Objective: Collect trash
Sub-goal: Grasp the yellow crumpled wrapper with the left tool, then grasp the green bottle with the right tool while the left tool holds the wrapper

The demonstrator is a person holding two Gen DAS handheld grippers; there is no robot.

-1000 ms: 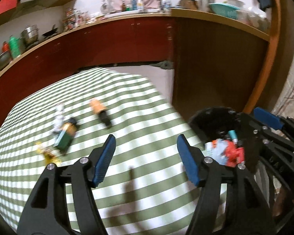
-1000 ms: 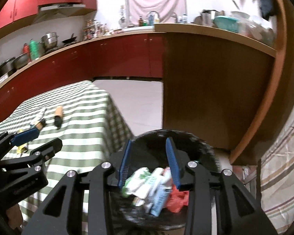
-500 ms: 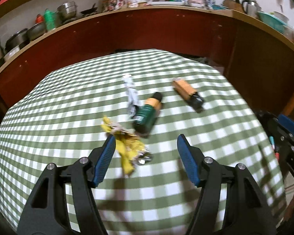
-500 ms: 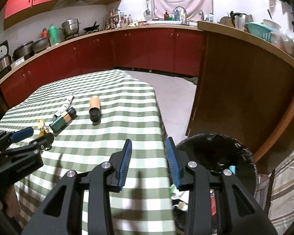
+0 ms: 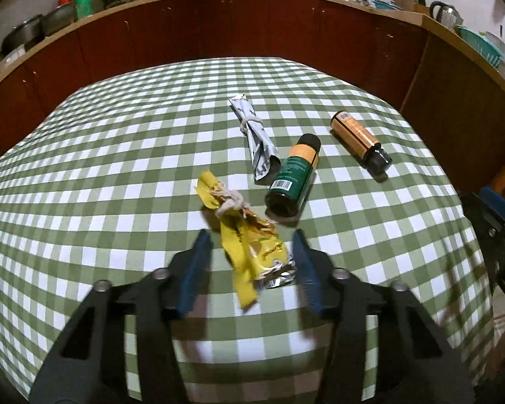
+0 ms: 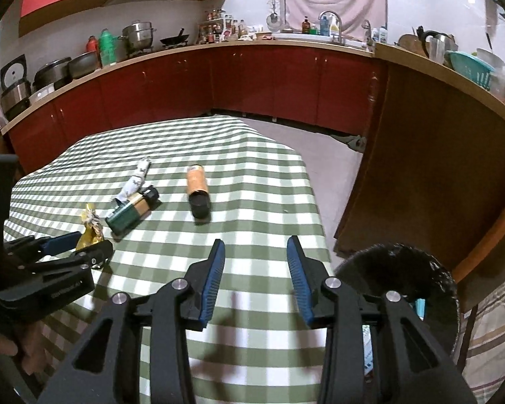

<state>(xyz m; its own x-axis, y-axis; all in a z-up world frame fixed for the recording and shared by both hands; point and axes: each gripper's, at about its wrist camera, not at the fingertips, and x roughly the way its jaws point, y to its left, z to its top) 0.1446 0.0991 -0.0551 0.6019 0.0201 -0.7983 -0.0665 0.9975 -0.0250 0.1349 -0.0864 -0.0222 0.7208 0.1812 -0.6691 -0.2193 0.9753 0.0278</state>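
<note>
A table covered in a green-and-white checked cloth (image 5: 118, 168) fills both wrist views; the left gripper (image 5: 250, 247) tilts steeply down over its near edge, blue fingers (image 5: 195, 269) on either side of a crumpled yellow wrapper (image 5: 249, 249); the jaws are closing, the right-hand pad at the wrapper's foil end, the other with a gap, so nothing is pinched. Just beyond the wrapper lies a green bottle (image 5: 291, 175) on its side, touching a rolled silver packet (image 5: 256, 138); an orange bottle (image 5: 358, 139) lies apart to the right. The right gripper (image 6: 256, 269) slants down over the table's corner, jaws opening slightly, nothing between them. A black trash bin (image 6: 421, 276) stands on the floor just beside that corner; a person's hand (image 6: 3, 343) shows under the left tool.
</note>
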